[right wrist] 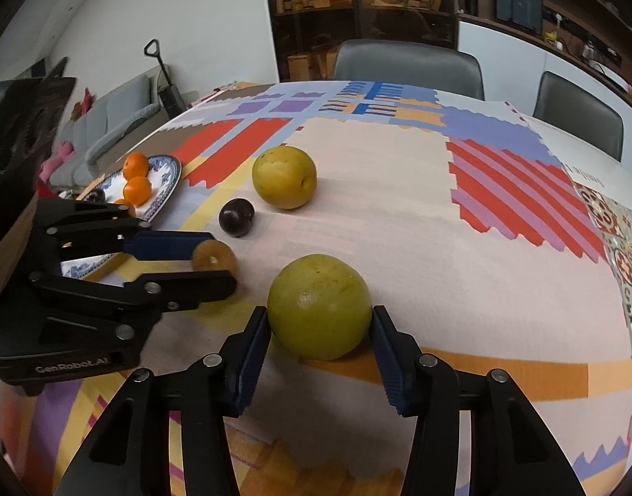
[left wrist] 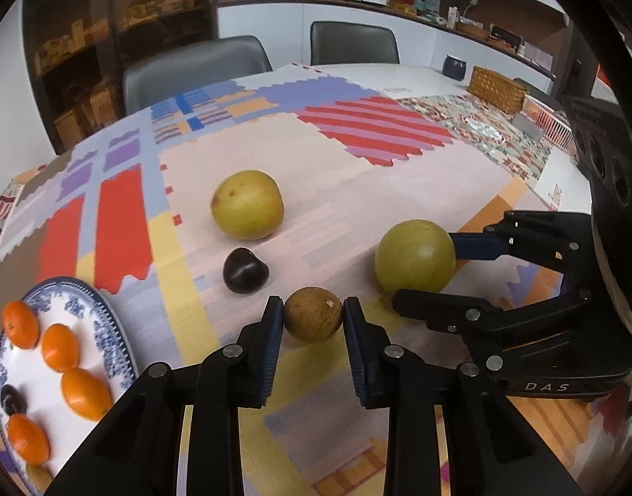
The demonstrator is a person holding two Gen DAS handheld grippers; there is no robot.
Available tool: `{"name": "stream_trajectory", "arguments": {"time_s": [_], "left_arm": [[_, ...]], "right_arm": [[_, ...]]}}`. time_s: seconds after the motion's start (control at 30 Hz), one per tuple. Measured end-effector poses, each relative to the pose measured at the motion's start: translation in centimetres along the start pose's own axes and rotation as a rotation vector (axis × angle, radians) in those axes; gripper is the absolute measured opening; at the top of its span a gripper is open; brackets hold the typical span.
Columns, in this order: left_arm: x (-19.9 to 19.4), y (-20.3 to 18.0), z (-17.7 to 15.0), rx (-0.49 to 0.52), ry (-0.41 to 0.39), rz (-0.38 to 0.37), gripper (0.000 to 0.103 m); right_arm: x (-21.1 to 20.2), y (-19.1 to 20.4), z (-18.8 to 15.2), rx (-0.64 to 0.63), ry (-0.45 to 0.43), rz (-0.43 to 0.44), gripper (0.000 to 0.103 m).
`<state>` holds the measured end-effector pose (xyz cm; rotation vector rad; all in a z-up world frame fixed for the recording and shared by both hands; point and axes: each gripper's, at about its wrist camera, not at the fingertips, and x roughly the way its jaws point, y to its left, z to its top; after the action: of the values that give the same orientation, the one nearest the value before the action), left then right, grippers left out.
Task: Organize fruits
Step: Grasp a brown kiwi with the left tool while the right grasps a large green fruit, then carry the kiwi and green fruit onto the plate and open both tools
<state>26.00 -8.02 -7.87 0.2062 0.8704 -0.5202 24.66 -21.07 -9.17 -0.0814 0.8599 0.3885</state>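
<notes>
Patchwork cloth (left wrist: 357, 190) covered the bench where I worked. My left tool (left wrist: 313, 316) had its pads touching both sides of a small brown fruit (left wrist: 313, 314) at 6 o'clock in its view. My right tool (right wrist: 320, 322) gripped a yellow-green fruit (right wrist: 319, 306). Another yellow fruit (left wrist: 246, 203) and a dark plum (left wrist: 245, 270) lay near 11 o'clock; the plate (left wrist: 109, 310) of oranges (left wrist: 59, 347) sat at 8.

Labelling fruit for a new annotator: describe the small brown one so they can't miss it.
Start at the blue-patterned plate of oranges on the patchwork cloth. Just right of it, the brown fruit sits between the left tongs. It is smaller and duller than the yellow-green fruit beside it, and lighter than the dark plum behind.
</notes>
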Motion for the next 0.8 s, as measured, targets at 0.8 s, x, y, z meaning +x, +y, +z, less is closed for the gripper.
{"name": "stream_trajectory", "arguments": {"time_s": [0.8], "left_arm": [[-10.7,1.3,-2.6,-0.158,-0.151,0.118,0.029]], "right_arm": [[-7.2,6.1,1.5,-0.039,-0.154,0.052,0.05]]}}
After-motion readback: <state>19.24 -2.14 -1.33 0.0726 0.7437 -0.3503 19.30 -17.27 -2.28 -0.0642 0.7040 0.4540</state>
